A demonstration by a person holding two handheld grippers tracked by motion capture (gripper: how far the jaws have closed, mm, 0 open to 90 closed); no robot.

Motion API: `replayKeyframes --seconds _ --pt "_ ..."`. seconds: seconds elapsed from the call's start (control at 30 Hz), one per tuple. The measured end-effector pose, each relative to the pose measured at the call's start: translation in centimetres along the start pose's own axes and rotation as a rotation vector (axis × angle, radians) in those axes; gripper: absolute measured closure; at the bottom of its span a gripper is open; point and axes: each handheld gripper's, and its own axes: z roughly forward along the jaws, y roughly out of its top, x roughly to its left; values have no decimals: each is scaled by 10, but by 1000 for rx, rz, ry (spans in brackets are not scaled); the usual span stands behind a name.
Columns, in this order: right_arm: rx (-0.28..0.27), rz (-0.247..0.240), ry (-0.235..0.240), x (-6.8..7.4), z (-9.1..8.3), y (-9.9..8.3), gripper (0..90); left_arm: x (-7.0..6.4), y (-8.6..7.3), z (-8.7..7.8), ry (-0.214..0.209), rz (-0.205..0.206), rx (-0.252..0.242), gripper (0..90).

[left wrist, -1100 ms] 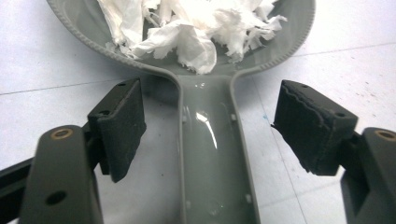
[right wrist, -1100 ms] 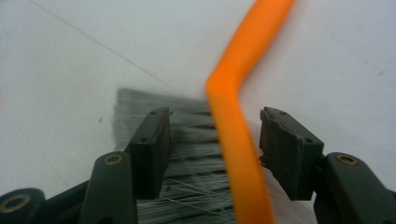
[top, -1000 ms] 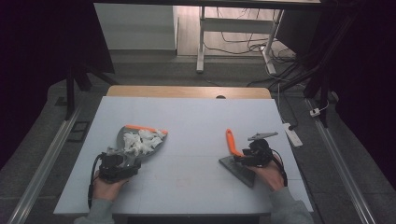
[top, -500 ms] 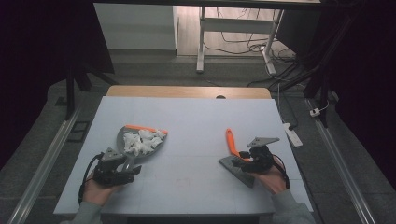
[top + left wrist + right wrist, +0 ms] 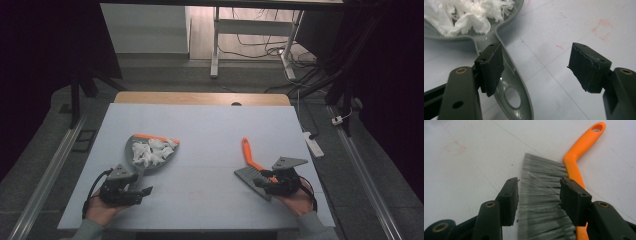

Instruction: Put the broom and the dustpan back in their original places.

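High view puts my left gripper (image 5: 142,190) at about 7 o'clock on the counter (image 5: 210,135), with my left hand (image 5: 102,210) behind it, and my right gripper (image 5: 260,180) at about 5 o'clock. My left gripper's jaws stand wide apart and grip nothing; in the left gripper view the grey dustpan (image 5: 509,82) handle runs just beside the left jaw, partly under it, and I cannot tell whether they touch. Past the jaws, toward 11 o'clock, the pan holds a heap of crumpled white paper (image 5: 461,15). My right gripper is partly open, its jaws to either side of the grey bristles of the brush (image 5: 544,205); whether they press on them I cannot tell. The orange handle runs away toward 1 o'clock. From above, the dustpan (image 5: 150,152) lies at 8 o'clock, the brush (image 5: 250,165) at 4 o'clock, well apart.
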Motion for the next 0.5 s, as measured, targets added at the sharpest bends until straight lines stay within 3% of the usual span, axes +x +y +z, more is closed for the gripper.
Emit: replayKeyframes --seconds 0.5 --pt "-9 -28 32 -3 -2 -4 494 -1 0 1 -1 -9 -5 288"
